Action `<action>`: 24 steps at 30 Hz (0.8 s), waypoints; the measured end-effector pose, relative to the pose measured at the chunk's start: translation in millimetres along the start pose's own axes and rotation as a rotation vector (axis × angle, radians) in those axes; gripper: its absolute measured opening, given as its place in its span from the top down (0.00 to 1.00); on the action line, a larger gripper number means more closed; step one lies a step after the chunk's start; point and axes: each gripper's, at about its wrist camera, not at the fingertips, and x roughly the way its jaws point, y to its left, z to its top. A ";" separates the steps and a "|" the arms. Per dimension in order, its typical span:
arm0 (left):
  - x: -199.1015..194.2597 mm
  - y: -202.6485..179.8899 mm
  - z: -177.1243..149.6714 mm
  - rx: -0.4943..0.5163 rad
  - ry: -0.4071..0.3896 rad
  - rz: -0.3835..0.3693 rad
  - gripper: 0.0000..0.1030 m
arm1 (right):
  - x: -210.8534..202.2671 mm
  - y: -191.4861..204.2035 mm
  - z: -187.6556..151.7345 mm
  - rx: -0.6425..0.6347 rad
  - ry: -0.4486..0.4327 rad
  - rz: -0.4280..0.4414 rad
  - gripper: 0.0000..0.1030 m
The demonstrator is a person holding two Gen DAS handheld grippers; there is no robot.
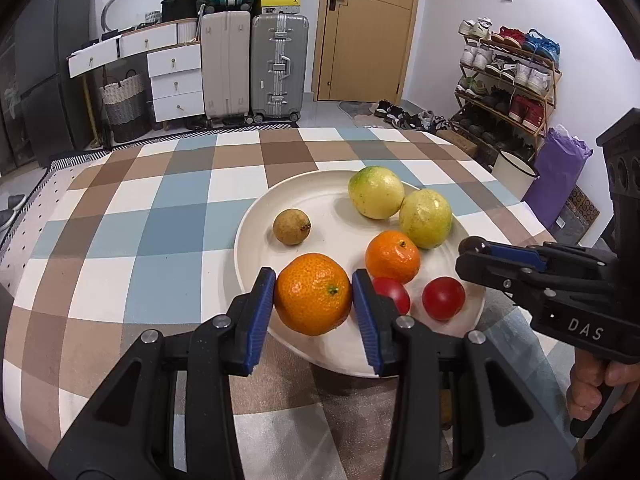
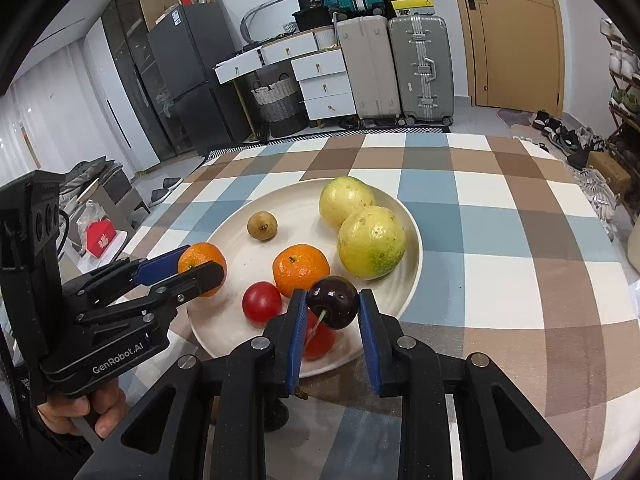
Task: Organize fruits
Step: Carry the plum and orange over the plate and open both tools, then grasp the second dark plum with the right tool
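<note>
Over the plate, left wrist view:
Left gripper (image 1: 313, 294): clenched on a tangerine (image 1: 313, 294), one blue pad on each side, held over the near rim of the plate (image 1: 256, 216).
Plate contents: a second tangerine (image 1: 393, 256), two yellow-green guavas (image 1: 376, 192) (image 1: 425, 219) touching each other at the far side, a small brown longan (image 1: 291, 227) apart at the left, and two red tomatoes (image 1: 443, 298) (image 1: 394, 294), the nearer one partly behind the gripper's finger.
Right gripper (image 1: 474, 247): comes in from the right over the plate's edge, a dark round thing at its tip.
Worktop (image 1: 160, 220): checked cloth, no loose fruit visible on it.

Over the plate, right wrist view:
Right gripper (image 2: 333, 307): grasping a dark cherry (image 2: 333, 307) with its stem pointing back toward the camera, above the near side of the plate (image 2: 416, 248).
Left gripper (image 2: 202, 268): at the plate's left rim, closed on the tangerine (image 2: 202, 268).
Other fruit: same set on the plate, the longan (image 2: 262, 226) alone, the guavas (image 2: 371, 242) (image 2: 346, 206) paired.

Progress, as a judgement:
Done: six fruits lie on the plate.
Left: the held tangerine and cherry are not yet set down; each seems about to be placed.
Remaining unknown: whether more fruit waits outside both views cannot be told.
</note>
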 end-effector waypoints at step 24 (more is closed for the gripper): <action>-29.7 8.7 -5.1 -0.030 -0.057 0.000 0.18 | -21.8 0.0 -14.2 0.007 -0.034 -0.114 0.13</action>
